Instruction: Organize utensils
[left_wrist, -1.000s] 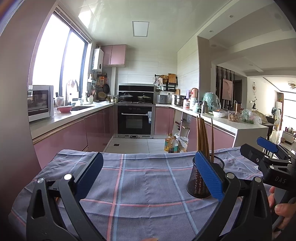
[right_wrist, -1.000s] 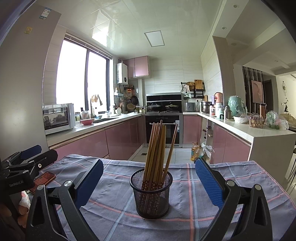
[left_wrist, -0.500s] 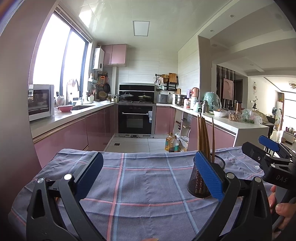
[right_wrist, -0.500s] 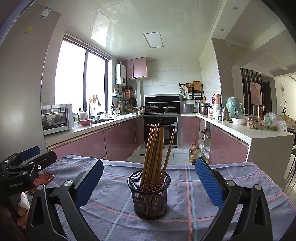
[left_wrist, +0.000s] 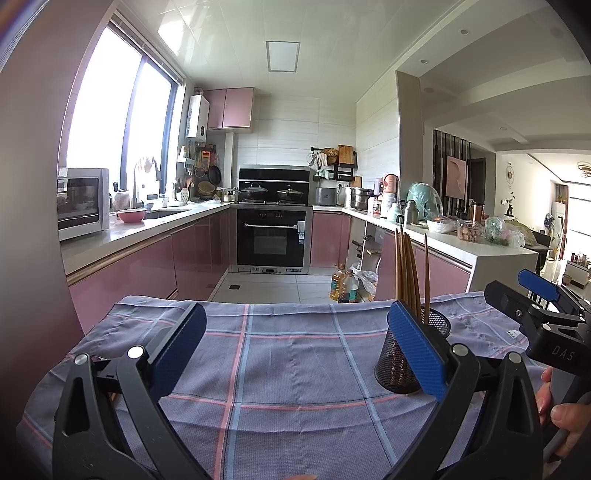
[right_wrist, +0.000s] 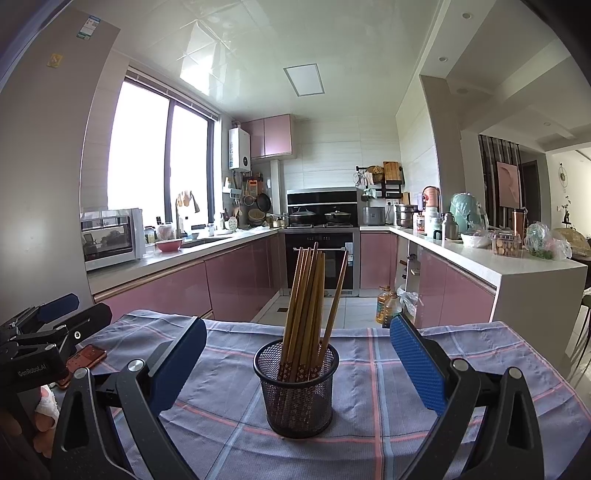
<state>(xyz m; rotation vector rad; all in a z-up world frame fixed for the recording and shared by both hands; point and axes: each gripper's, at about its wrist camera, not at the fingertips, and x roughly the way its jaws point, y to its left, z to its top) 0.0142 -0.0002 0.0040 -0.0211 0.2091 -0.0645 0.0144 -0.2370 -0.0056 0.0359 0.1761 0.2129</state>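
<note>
A black mesh cup (right_wrist: 297, 387) stands upright on the checked cloth, holding several wooden chopsticks (right_wrist: 308, 306). My right gripper (right_wrist: 297, 363) is open, its blue pads on either side of the cup and a little short of it, touching nothing. In the left wrist view the same mesh cup (left_wrist: 397, 365) sits partly behind the right pad, with the chopsticks (left_wrist: 406, 273) rising above it. My left gripper (left_wrist: 295, 350) is open over bare cloth, well left of the cup. Each gripper shows at the edge of the other's view, held by a hand.
The blue-grey checked cloth (right_wrist: 388, 417) covers the table; its far edge drops to the kitchen floor. A reddish phone (right_wrist: 83, 360) lies at the cloth's left side. Pink cabinets, an oven (left_wrist: 271, 236) and crowded counters stand beyond. A hand (left_wrist: 565, 417) grips the right tool.
Both views have shifted only slightly; the cup sits a touch lower and closer in the right wrist view. Both grippers stay open and nothing was grasped.
</note>
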